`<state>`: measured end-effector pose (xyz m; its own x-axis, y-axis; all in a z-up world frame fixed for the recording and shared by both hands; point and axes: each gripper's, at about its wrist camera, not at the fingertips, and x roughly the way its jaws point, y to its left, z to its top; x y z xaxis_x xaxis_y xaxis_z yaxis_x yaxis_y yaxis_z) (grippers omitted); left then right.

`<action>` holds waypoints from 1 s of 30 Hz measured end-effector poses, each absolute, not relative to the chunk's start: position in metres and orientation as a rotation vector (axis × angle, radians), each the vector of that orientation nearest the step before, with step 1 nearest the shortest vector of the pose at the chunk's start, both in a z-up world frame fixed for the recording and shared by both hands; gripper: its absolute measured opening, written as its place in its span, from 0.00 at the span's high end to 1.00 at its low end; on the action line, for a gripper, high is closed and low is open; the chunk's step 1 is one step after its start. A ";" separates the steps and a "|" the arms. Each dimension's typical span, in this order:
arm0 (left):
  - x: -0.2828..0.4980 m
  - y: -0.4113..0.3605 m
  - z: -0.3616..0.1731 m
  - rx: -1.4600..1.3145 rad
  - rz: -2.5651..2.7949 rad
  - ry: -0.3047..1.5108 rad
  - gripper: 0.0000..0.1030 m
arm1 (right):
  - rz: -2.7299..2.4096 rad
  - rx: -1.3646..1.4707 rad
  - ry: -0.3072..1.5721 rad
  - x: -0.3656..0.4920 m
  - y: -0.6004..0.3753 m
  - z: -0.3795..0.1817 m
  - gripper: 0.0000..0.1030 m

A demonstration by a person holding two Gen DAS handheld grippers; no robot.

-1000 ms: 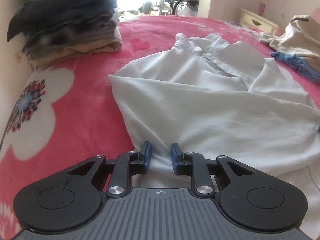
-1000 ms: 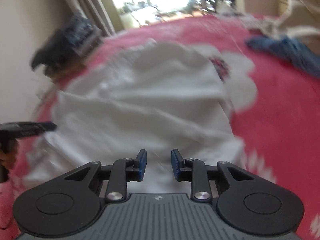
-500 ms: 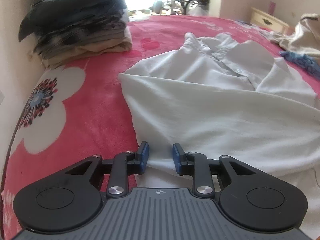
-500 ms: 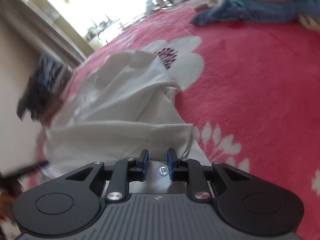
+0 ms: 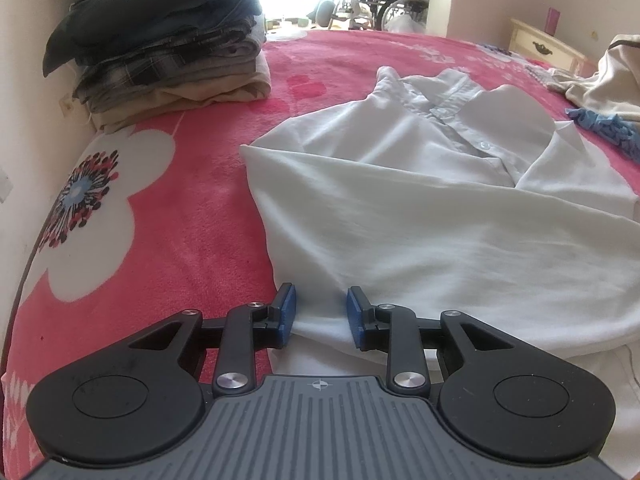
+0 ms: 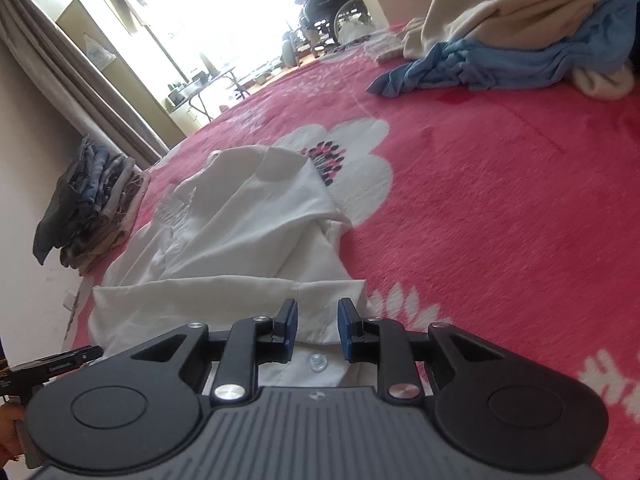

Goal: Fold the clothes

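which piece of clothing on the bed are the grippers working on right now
The white button-up shirt, spread flat on the pink blanket. Both open grippers straddle its near edge; the folded stack and the crumpled blue garment lie farther off.

The right gripper sits low over the near hem of a white shirt, its blue-padded jaws parted with cloth and a clear button between them. The shirt stretches ahead and to the left on a pink flowered bedspread. Far left of the gripper, a stack of folded clothes stands against the wall. Far ahead to the right lie a crumpled blue garment and a cream one. The left gripper shows at the left edge.
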<state>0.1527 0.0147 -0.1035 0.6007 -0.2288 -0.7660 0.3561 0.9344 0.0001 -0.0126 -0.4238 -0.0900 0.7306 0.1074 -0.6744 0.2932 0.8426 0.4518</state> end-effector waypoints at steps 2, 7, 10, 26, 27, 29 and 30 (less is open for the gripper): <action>0.153 0.015 -0.103 0.157 -0.340 0.862 0.73 | -0.121 0.561 0.749 -0.014 -0.424 -0.089 0.77; 0.152 0.015 -0.103 0.148 -0.336 0.863 0.72 | -0.133 0.563 0.762 -0.013 -0.424 -0.091 0.77; 0.152 0.015 -0.103 0.145 -0.333 0.863 0.72 | -0.134 0.565 0.775 -0.012 -0.424 -0.093 0.77; 0.151 0.015 -0.104 0.146 -0.327 0.864 0.71 | -0.146 0.554 0.782 -0.012 -0.423 -0.094 0.76; 0.151 0.015 -0.104 0.145 -0.327 0.865 0.71 | -0.147 0.554 0.781 -0.012 -0.424 -0.093 0.76; 0.151 0.015 -0.104 0.145 -0.327 0.866 0.71 | -0.151 0.550 0.778 -0.012 -0.423 -0.093 0.76; 0.151 0.015 -0.104 0.145 -0.327 0.865 0.71 | -0.150 0.550 0.779 -0.012 -0.423 -0.093 0.76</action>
